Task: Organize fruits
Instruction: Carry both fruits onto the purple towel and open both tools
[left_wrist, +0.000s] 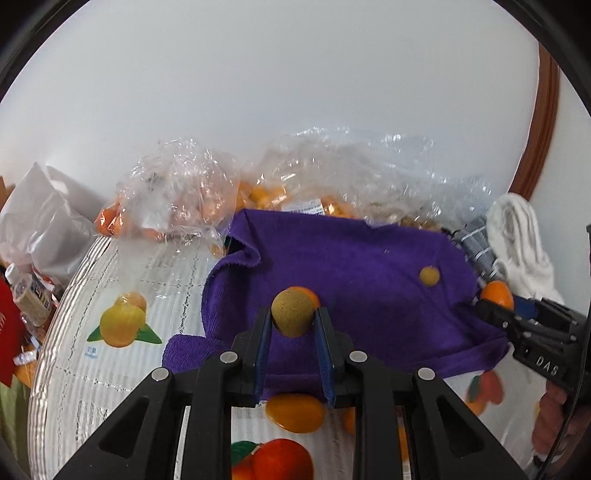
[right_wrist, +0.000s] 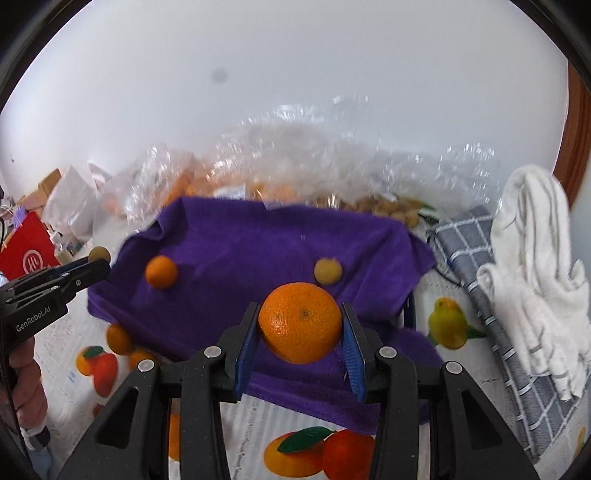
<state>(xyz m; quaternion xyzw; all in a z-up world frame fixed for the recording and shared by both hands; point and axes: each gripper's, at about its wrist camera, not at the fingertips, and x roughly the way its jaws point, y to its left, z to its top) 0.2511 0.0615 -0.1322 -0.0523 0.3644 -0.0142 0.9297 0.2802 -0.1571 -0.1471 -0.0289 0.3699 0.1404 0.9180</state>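
Observation:
My left gripper (left_wrist: 292, 319) is shut on a small brown-green round fruit (left_wrist: 291, 312) above the purple cloth (left_wrist: 369, 266). My right gripper (right_wrist: 300, 325) is shut on an orange tangerine (right_wrist: 300, 322) over the same cloth (right_wrist: 258, 251). On the cloth lie a small tangerine (right_wrist: 161, 271) and a small yellow-green fruit (right_wrist: 327, 271), which also shows in the left wrist view (left_wrist: 429, 276). A small orange fruit (left_wrist: 295, 412) lies on the table under my left gripper. The right gripper (left_wrist: 496, 306) shows with its tangerine (left_wrist: 497, 293) in the left wrist view; the left gripper (right_wrist: 96, 262) shows in the right wrist view.
Clear plastic bags of orange fruit (left_wrist: 177, 206) and brown fruit (right_wrist: 391, 210) stand behind the cloth. A white towel (right_wrist: 535, 266) and grey checked cloth (right_wrist: 476, 258) lie at right. A red box (right_wrist: 26, 251) and bottles (left_wrist: 26, 291) are left. The tablecloth (left_wrist: 122, 321) has printed fruit.

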